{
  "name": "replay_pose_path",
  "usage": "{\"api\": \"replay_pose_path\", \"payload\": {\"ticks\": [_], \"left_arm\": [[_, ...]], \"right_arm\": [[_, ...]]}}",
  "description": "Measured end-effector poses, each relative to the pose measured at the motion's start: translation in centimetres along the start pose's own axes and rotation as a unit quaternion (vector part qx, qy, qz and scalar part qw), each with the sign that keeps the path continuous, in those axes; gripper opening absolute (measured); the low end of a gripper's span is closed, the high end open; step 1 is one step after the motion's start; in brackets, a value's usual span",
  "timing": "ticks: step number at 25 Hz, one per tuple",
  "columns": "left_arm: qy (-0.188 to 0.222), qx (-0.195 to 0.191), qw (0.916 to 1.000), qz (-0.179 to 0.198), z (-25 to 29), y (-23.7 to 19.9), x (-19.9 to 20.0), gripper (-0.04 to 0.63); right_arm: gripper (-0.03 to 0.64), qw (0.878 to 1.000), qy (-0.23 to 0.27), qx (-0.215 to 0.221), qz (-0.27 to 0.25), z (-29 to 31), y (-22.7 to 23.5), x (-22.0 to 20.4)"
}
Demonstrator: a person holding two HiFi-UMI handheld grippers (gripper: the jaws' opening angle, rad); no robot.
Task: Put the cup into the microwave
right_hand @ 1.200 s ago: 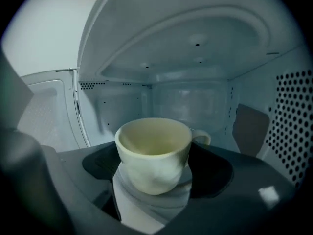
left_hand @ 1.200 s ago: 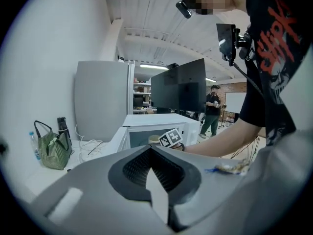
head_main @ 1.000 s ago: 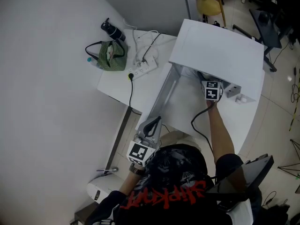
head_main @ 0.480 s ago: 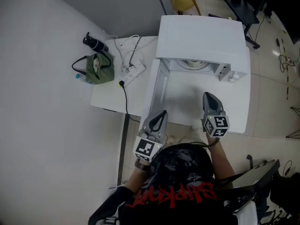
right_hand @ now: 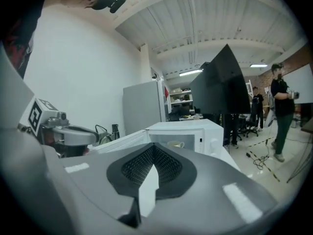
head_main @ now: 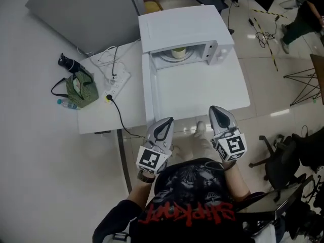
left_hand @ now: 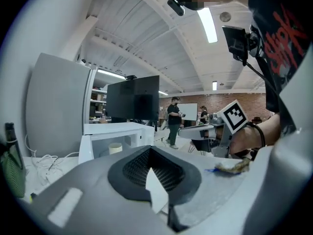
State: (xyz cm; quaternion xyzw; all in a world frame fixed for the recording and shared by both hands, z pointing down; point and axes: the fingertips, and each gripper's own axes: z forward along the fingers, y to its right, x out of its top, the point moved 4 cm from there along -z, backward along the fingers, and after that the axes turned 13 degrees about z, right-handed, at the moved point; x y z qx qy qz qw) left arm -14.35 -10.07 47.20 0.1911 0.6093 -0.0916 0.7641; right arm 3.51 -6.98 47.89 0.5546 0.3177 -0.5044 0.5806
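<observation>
A pale cup (head_main: pixel 178 52) stands upright on the turntable inside the white microwave (head_main: pixel 182 24), whose door (head_main: pixel 148 90) hangs wide open to the left. Both grippers are held near the table's front edge, well back from the oven. My left gripper (head_main: pixel 163 128) is shut and empty. My right gripper (head_main: pixel 220 116) is also shut with nothing in it. From the left gripper view (left_hand: pixel 151 173) the cup (left_hand: pixel 115 148) shows in the oven cavity. In the right gripper view (right_hand: pixel 149 173) the cup (right_hand: pixel 175 144) sits behind the open door.
The white table (head_main: pixel 202 90) carries a power strip (head_main: pixel 117 82) with cables, a green bag (head_main: pixel 81 89), a black bottle (head_main: pixel 68 64) and a clear bottle (head_main: pixel 66 104) at its left. A grey partition (head_main: pixel 81 14) stands behind. An office chair (head_main: pixel 283 156) is at the right.
My right gripper has drawn back out of the microwave toward the body, leaving the cup inside. My left gripper has come off the door's edge and shifted slightly.
</observation>
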Motion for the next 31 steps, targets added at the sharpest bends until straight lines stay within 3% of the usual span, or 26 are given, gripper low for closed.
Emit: {"api": "replay_pose_path", "payload": {"ticks": [4, 11, 20, 31], "left_arm": [[0.009, -0.017, 0.9998, -0.002, -2.1, 2.2, 0.5, 0.003], [0.025, 0.021, 0.9990, -0.030, -2.3, 5.9, 3.6, 0.003], [0.032, 0.045, 0.9985, 0.003, 0.6, 8.7, 6.9, 0.005], [0.005, 0.019, 0.9998, 0.000, 3.9, 10.5, 6.5, 0.006]], "right_arm": [[0.002, 0.999, 0.009, -0.024, -0.037, -4.7, -2.6, 0.5], [0.002, 0.996, 0.041, -0.020, -0.072, -7.4, -1.3, 3.8], [0.002, 0.997, 0.051, 0.007, -0.053, -9.1, 1.5, 5.6], [0.000, 0.997, 0.060, 0.021, -0.051, -9.8, 4.2, 6.3]]}}
